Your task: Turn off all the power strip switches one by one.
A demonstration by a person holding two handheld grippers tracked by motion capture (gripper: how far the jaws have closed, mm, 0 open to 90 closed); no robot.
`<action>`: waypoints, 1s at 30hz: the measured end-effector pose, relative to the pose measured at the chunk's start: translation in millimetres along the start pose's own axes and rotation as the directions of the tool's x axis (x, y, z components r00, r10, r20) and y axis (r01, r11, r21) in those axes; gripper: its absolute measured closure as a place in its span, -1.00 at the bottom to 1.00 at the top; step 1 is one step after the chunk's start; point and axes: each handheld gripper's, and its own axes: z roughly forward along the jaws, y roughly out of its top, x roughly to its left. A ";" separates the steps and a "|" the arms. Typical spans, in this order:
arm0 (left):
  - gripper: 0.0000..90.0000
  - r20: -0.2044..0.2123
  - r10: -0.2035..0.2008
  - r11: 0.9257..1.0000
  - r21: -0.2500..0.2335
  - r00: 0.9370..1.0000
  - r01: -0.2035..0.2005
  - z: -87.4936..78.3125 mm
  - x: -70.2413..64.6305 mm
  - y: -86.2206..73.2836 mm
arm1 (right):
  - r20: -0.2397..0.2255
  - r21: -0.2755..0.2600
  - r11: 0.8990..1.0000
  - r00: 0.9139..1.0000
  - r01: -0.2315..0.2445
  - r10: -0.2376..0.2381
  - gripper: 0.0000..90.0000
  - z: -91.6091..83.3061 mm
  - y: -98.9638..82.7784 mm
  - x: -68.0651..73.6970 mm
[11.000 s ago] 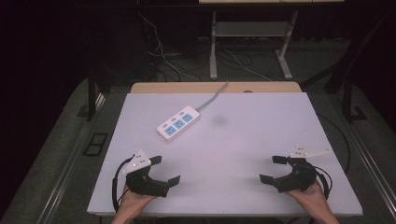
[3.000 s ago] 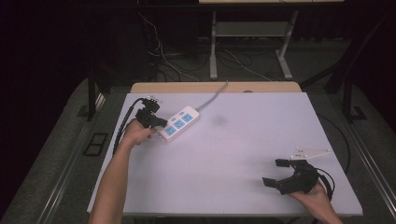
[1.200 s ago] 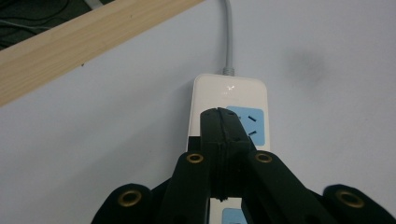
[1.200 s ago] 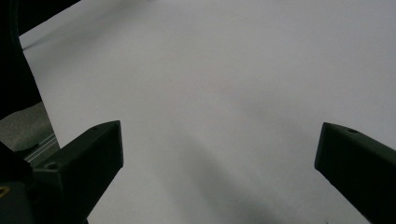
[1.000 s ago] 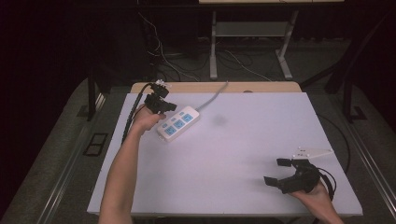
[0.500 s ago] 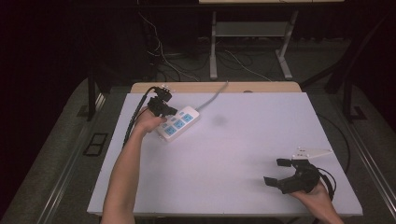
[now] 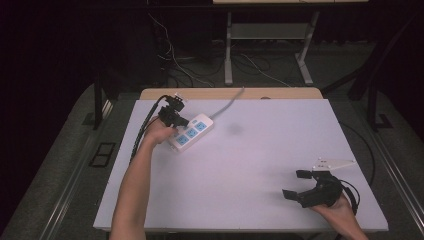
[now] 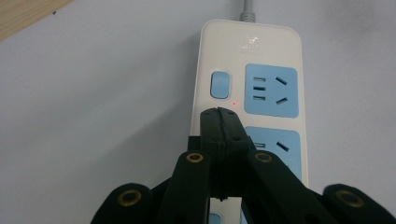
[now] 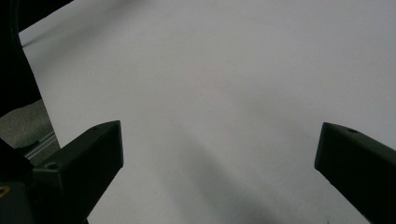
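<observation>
White tabletop (image 7: 240, 165) fills the middle of a dark room, with cables on the floor beyond it. At the far left, the left gripper (image 7: 176, 116) hangs over a white power strip (image 7: 192, 133) with blue sockets. Its jaws are pressed together, tips just short of the blue switch (image 8: 219, 84) and a small red light (image 8: 233, 103). At the near right, the right gripper (image 7: 299, 185) rests above bare table, jaws spread wide apart.
</observation>
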 end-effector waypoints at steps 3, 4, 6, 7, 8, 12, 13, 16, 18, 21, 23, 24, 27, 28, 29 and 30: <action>0.99 0.003 -0.012 1.000 -0.004 1.000 0.012 1.9 0.8 -4.0 | 0.000 -0.001 1.000 1.000 -0.001 0.001 -0.98 -0.3 -0.1 -0.2; 0.99 0.004 -0.010 1.000 0.005 1.000 0.010 2.9 1.3 -5.7 | 0.000 -0.001 1.000 1.000 -0.002 0.002 -0.98 -0.3 0.0 -0.2; 0.99 0.013 -0.023 1.000 -0.010 1.000 0.023 2.3 3.1 -8.1 | 0.002 -0.001 1.000 1.000 -0.002 0.002 -0.98 -0.3 0.0 -0.4; 0.99 0.012 -0.027 1.000 -0.010 1.000 0.027 1.9 3.6 -8.7 | 0.002 -0.001 1.000 1.000 -0.002 0.002 -0.98 -0.2 0.0 -0.2; 0.99 0.011 -0.027 1.000 -0.011 1.000 0.027 1.8 3.8 -9.2 | 0.003 -0.001 1.000 1.000 0.000 0.000 -0.98 0.0 0.0 -0.1; 0.99 0.026 -0.052 0.998 -0.032 0.998 0.053 1.8 5.9 -12.4 | 0.003 -0.001 1.000 1.000 0.000 0.000 -0.98 0.3 0.0 0.4; 0.99 0.038 -0.064 0.997 -0.041 0.997 0.066 1.7 7.3 -14.0 | 0.004 -0.001 1.000 1.000 0.000 0.000 -0.98 0.3 0.0 0.4; 0.99 0.059 -0.084 0.994 -0.064 0.995 0.088 1.4 9.7 -18.7 | 0.004 0.001 1.000 1.000 0.001 -0.001 -0.98 0.4 -0.1 0.4; 1.00 0.060 -0.080 0.994 -0.066 0.995 0.084 1.2 9.6 -19.9 | 0.006 0.003 1.000 1.000 0.004 -0.004 -0.98 1.0 0.0 0.4; 1.00 0.065 -0.068 0.996 -0.046 0.996 0.071 0.8 7.8 -19.4 | 0.007 0.002 1.000 1.000 0.006 -0.006 -0.98 1.6 0.2 0.5; 1.00 0.057 -0.060 0.997 -0.039 0.997 0.063 0.5 7.2 -19.4 | 0.007 0.002 1.000 1.000 0.008 -0.008 -0.98 1.6 0.3 0.8; 1.00 0.058 -0.061 0.997 -0.039 0.996 0.063 0.6 7.2 -19.3 | 0.007 0.003 1.000 1.000 0.008 -0.008 -0.98 1.5 0.3 1.2; 1.00 0.058 -0.073 0.997 -0.035 0.996 0.075 0.9 7.9 -18.6 | 0.006 0.005 1.000 1.000 0.009 -0.009 -0.98 1.6 0.2 2.0; 1.00 0.052 -0.071 0.997 -0.033 0.996 0.072 1.0 6.7 -18.0 | 0.006 0.006 1.000 1.000 0.010 -0.010 -0.98 1.8 0.1 2.1; 1.00 0.048 -0.069 0.997 -0.029 0.996 0.071 1.1 6.5 -17.4 | 0.006 0.008 1.000 1.000 0.011 -0.011 -0.98 1.9 0.2 2.3; 1.00 0.041 -0.064 0.998 -0.021 0.997 0.065 1.1 5.7 -16.2 | 0.006 0.009 1.000 1.000 0.011 -0.011 -0.98 2.0 0.3 2.4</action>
